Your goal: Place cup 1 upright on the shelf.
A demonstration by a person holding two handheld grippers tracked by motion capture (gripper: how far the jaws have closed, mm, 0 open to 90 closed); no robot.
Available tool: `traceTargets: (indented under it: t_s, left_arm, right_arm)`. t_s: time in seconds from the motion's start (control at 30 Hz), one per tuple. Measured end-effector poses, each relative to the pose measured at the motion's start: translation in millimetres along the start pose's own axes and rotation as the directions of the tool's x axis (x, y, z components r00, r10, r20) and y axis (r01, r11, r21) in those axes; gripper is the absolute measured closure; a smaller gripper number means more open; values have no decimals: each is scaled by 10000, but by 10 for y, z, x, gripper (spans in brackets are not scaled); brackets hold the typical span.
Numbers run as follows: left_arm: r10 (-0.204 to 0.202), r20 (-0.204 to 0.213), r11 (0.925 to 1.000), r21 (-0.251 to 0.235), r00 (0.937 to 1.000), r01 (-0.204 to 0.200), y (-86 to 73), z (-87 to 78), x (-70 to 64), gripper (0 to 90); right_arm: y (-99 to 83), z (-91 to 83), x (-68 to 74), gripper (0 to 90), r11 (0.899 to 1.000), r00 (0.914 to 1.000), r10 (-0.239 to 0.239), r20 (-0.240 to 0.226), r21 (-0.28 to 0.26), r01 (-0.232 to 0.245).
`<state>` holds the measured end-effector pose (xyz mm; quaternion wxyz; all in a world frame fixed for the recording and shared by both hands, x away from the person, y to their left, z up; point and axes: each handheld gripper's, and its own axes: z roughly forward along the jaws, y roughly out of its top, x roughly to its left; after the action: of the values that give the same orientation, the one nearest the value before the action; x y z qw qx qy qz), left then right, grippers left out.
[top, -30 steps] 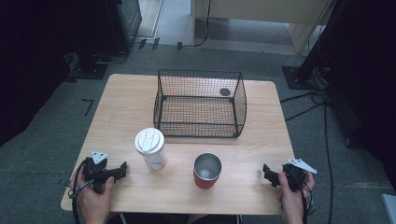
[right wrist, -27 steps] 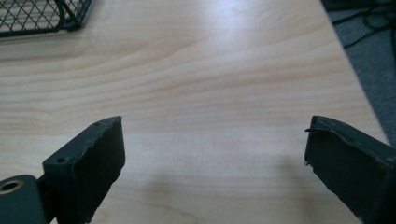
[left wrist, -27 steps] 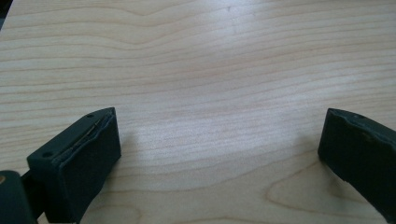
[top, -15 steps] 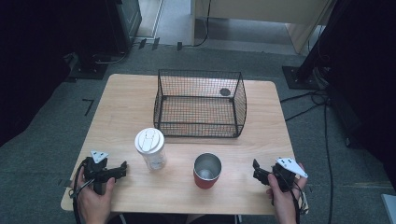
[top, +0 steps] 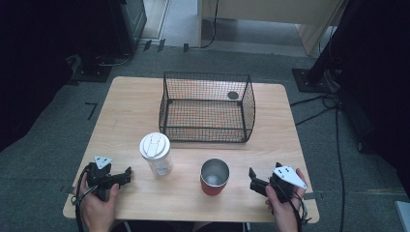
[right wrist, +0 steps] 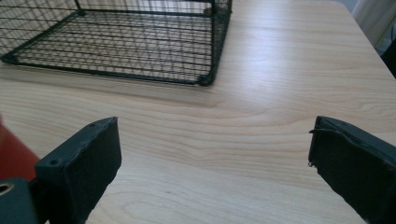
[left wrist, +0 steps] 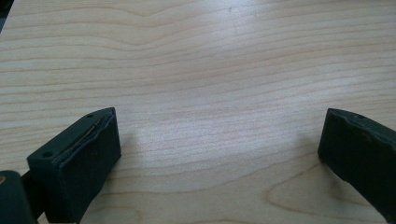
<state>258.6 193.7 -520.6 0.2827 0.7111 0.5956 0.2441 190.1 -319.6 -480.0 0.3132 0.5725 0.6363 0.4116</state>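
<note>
Right tool jaws spread near red cup, empty; left tool spread beside lidded jar; wire basket empty.

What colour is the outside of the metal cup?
Red, with a silver inside; the cup shows best in the high view.

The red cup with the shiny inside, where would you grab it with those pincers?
Probably around the side wall of the red cup, coming in level from its right with the right gripper, whose jaws stand open: the cup stands upright, round and open-topped.
</note>
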Motion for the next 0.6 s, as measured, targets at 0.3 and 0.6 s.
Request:
traceTargets:
  t_s: [0.3,0.6]
  left_arm:
    - [0,1,10000,-1,10000,0,0,0,0,0]
    - [9,2,10000,4,10000,-9,0,0,1,0]
  right_arm:
    - [2,-73,204,25,9991,9975,-360,-605,-257,345]
    - [4,-124,353,24,9947,9839,-911,-1535,-615,825]
